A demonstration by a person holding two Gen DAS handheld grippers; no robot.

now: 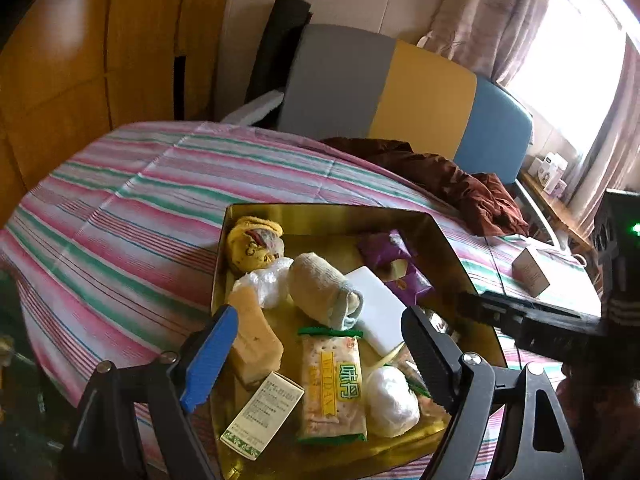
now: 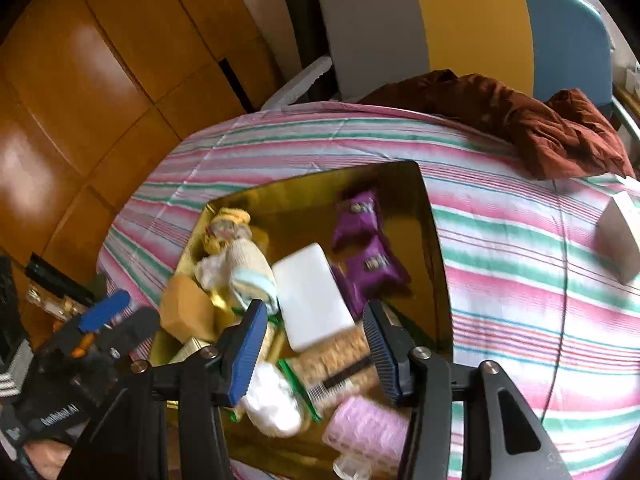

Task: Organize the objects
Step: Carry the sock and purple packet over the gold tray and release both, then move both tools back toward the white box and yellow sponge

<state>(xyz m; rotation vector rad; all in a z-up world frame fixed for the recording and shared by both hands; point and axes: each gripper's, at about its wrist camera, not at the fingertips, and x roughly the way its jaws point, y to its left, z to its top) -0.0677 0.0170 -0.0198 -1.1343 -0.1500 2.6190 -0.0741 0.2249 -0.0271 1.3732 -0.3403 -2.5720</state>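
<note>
A gold tin tray [image 1: 332, 210] [image 2: 320, 174] lies on the striped bedcover. It holds a cracker pack [image 1: 332, 388] [image 2: 336, 364], a white block [image 1: 376, 312] [image 2: 312, 296], a rolled beige sock [image 1: 320, 288] [image 2: 252, 268], purple packets [image 1: 396, 264] [image 2: 368, 256], a tan sponge [image 1: 252, 340] [image 2: 186, 312], a small printed box [image 1: 264, 416], a white wrapped ball [image 1: 392, 396] [image 2: 272, 400] and a pink roller [image 2: 368, 428]. My left gripper [image 1: 320, 314] [image 2: 120, 316] hovers open over the tray's near-left part. My right gripper [image 2: 314, 308] [image 1: 500, 308] hangs open above the white block and crackers, empty.
A yellow plush piece [image 1: 254, 246] and crumpled white plastic [image 1: 264, 280] sit at the tray's back left. A small cardboard box [image 1: 530, 272] [image 2: 620, 240] stands on the bedcover [image 1: 120, 220] to the right. Brown cloth [image 1: 460, 184] lies by the headboard [image 1: 420, 92]. Wooden cupboards [image 1: 80, 60] stand left.
</note>
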